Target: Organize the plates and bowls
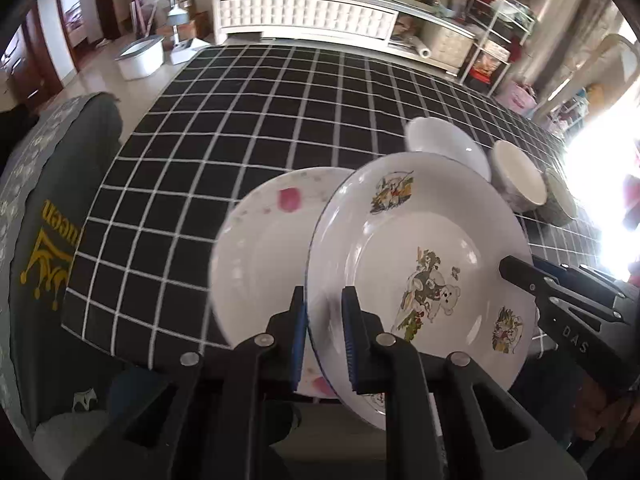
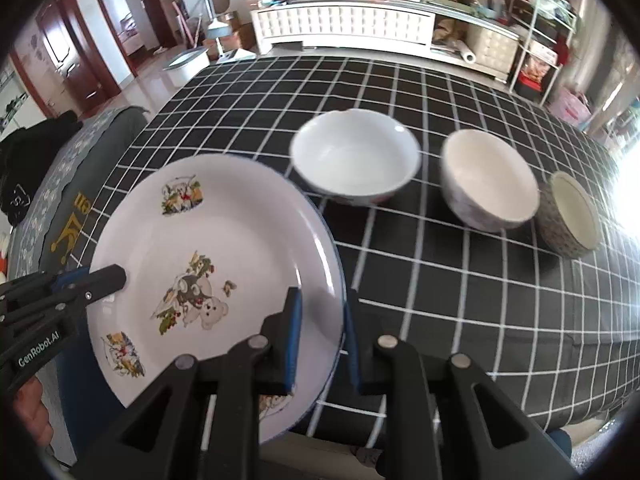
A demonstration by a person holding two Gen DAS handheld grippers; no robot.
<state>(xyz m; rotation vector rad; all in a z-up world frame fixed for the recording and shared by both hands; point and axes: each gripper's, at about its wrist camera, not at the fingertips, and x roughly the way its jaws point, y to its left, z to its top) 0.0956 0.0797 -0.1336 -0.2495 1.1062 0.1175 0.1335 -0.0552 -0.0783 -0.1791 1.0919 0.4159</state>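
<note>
Left wrist view is showing your left gripper [image 1: 324,340] pitched steeply downward, its blue pads [image 1: 298,344] nearly together and pinching the near rim of the cartoon plate [image 1: 420,280]. You are carrying that plate tilted, clear of the checked tablecloth [image 1: 240,140], with your right gripper [image 1: 508,270] reaching in from the right side and clamping the opposite rim. Just beyond your left fingers and to their left, a pink-flowered plate [image 1: 264,248] is lying on the cloth, partly hidden under the one you are holding.

From the right wrist camera, your right gripper [image 2: 322,340] is also angling steeply down, its jaws narrowly set and gripping the plate's edge [image 2: 216,272] between the pads. Your left gripper [image 2: 116,276] is entering from the left edge, biting the far rim, with part of your hand [image 2: 32,412] showing below it.

Ahead of the right gripper, three bowls are standing in a row: a white bowl [image 2: 356,156] straight ahead, a speckled bowl [image 2: 490,180] to its right, and a small dark-patterned bowl [image 2: 572,216] furthest right.
</note>
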